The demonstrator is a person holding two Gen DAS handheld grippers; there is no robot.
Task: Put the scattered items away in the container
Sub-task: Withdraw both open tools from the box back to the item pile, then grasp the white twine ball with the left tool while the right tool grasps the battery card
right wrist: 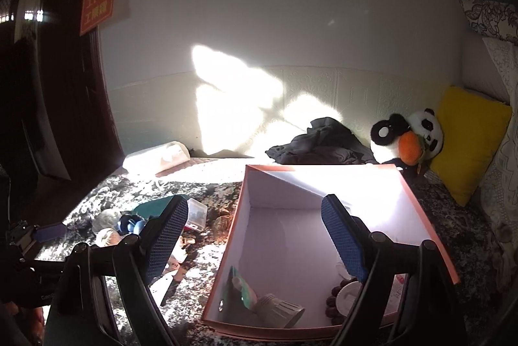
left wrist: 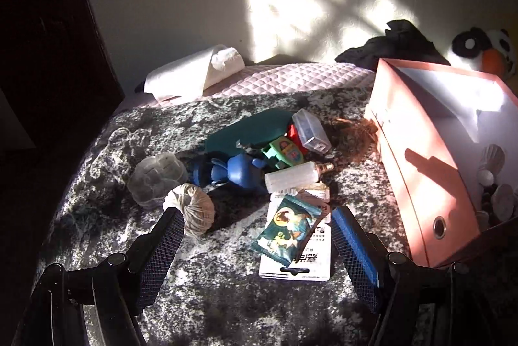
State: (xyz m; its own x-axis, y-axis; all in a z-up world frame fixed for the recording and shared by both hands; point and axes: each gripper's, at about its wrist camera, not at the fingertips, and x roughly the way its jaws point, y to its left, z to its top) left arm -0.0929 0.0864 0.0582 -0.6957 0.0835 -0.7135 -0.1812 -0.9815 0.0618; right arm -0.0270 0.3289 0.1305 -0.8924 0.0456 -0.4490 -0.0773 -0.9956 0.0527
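Observation:
Scattered items lie on a dark mottled blanket (left wrist: 226, 297): a green snack packet (left wrist: 286, 228) on a white card (left wrist: 299, 252), a twine ball (left wrist: 194, 210), a clear bottle (left wrist: 296, 176), a blue toy (left wrist: 233, 171), a clear plastic cup (left wrist: 155, 177), a teal pouch (left wrist: 249, 130). My left gripper (left wrist: 255, 216) is open, low over the packet, twine ball by its left finger. The pink box (left wrist: 417, 158) stands to the right. My right gripper (right wrist: 255, 210) is open and empty above the pink box (right wrist: 427, 216), which holds a cup (right wrist: 281, 310), a packet (right wrist: 242, 287) and beads.
A paper roll (left wrist: 194, 74) lies on the quilted pink cover at the back by the wall. Black clothing (right wrist: 320, 142), a panda plush (right wrist: 408, 135) and a yellow pillow (right wrist: 469, 142) sit behind the box. A dark door stands at the left.

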